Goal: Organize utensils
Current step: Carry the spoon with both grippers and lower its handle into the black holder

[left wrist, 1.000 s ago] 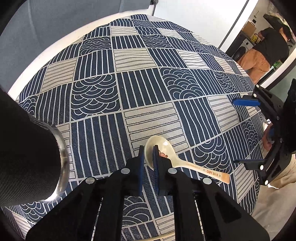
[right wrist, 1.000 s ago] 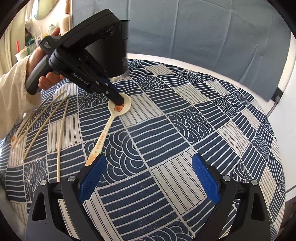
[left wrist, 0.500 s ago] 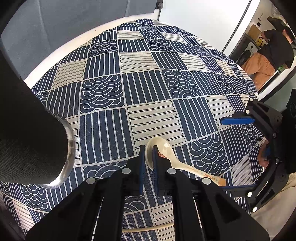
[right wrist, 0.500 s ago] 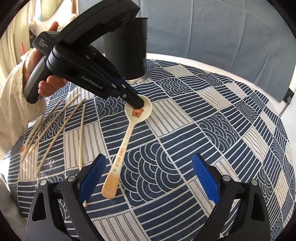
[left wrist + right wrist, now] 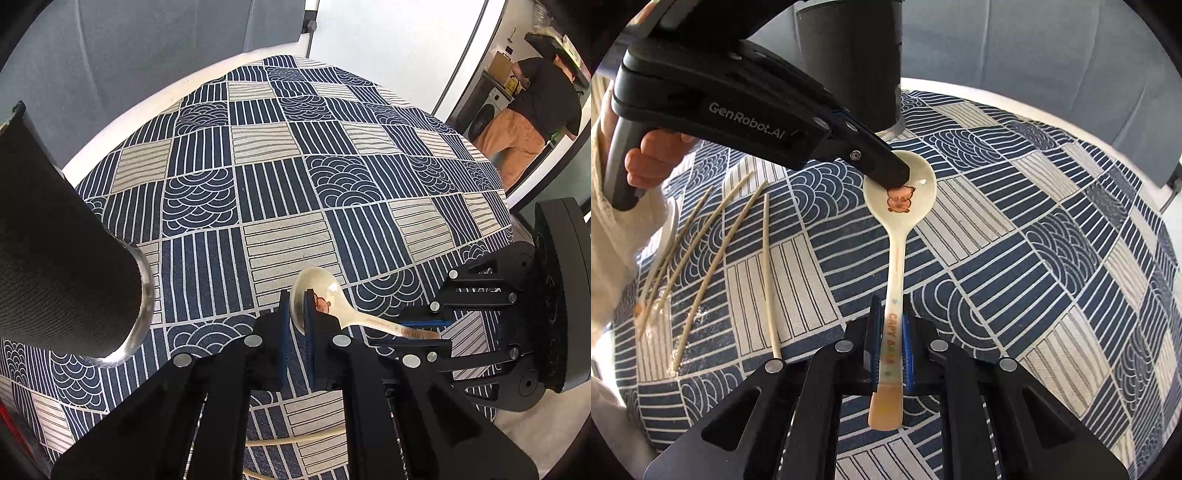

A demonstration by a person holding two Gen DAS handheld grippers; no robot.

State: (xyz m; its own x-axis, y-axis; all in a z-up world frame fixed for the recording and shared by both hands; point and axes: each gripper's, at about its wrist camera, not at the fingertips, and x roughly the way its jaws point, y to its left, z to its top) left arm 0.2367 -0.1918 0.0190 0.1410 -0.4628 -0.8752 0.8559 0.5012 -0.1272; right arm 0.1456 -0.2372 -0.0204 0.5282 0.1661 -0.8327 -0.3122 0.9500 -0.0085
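A cream ceramic spoon with a cartoon print lies over the patterned tablecloth, held at both ends. My left gripper is shut on the rim of the spoon bowl; in the right wrist view the left gripper reaches in from the upper left. My right gripper has its jaws closing on the spoon handle, and both blue pads press its sides. The right gripper enters the left wrist view from the right.
A tall black cylindrical holder stands left of the spoon, and the same holder is behind the bowl. Several chopsticks lie scattered at the left, one nearer the spoon. A person stands in a far doorway.
My right gripper slid left to the spoon handle and closed on it from wide open. The left gripper kept its grip on the bowl and rose slightly.
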